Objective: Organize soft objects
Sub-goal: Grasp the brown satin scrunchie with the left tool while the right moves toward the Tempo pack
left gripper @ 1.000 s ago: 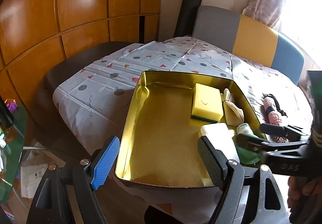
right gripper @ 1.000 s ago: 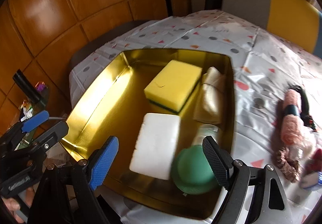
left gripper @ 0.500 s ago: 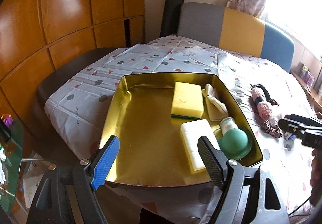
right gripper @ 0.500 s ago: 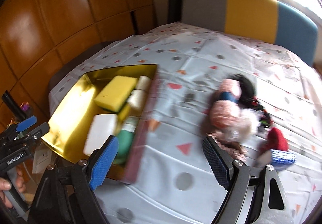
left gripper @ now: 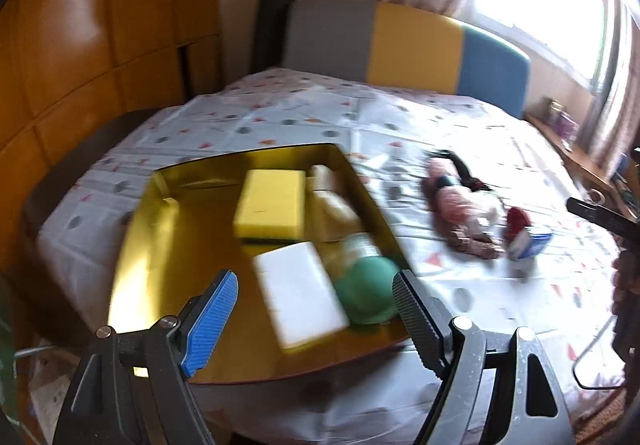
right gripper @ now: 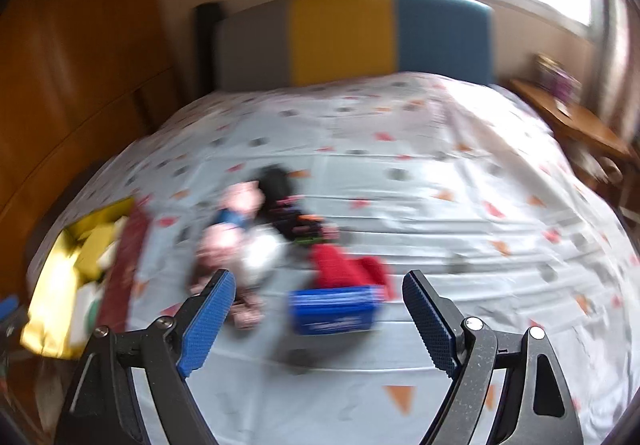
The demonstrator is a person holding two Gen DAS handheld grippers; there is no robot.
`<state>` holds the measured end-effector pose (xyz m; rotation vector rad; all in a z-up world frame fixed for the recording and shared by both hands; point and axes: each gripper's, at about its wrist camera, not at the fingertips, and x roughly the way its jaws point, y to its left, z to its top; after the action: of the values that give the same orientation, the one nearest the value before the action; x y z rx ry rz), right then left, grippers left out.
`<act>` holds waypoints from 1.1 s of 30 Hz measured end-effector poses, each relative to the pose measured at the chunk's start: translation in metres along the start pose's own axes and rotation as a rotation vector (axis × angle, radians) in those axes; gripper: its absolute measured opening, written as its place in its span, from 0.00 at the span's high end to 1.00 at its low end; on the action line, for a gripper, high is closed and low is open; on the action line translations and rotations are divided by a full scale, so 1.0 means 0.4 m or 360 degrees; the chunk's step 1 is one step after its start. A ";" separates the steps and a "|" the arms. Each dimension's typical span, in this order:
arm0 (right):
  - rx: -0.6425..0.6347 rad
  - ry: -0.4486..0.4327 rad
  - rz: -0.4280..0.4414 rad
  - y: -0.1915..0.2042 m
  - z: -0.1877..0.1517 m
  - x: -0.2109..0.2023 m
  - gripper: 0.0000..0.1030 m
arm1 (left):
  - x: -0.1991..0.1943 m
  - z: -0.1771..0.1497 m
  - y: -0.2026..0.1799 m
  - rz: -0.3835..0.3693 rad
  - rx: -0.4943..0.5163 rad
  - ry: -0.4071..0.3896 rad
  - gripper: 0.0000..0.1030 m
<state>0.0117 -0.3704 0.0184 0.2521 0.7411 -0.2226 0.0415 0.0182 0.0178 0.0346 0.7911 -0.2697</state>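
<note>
A gold tray on the patterned cloth holds a yellow sponge, a white sponge, a green soft ball and a beige cloth. My left gripper is open and empty over the tray's near edge. To the tray's right lie a pink bundle and a red and blue item. My right gripper is open and empty, just short of the blue item and red cloth. The pink bundle lies to its left. Both views are blurred.
A grey, yellow and blue headboard stands at the far side. Wooden panels line the left wall. A wooden side table stands at the right, under a bright window. The tray also shows at the left edge of the right wrist view.
My right gripper has swung right, away from the tray, to face the loose pile on the cloth. My left gripper's view has turned right too. Both stayed open.
</note>
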 end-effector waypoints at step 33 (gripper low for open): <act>0.0571 0.0070 -0.0013 -0.219 -0.022 0.033 0.13 | 0.474 0.060 -0.529 -0.0255 0.0310 0.0490 0.16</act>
<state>-0.0094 -0.4520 -0.0098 0.5964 0.7435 -0.3593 0.1318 -0.2322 -0.0844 0.2007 1.0733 -0.5011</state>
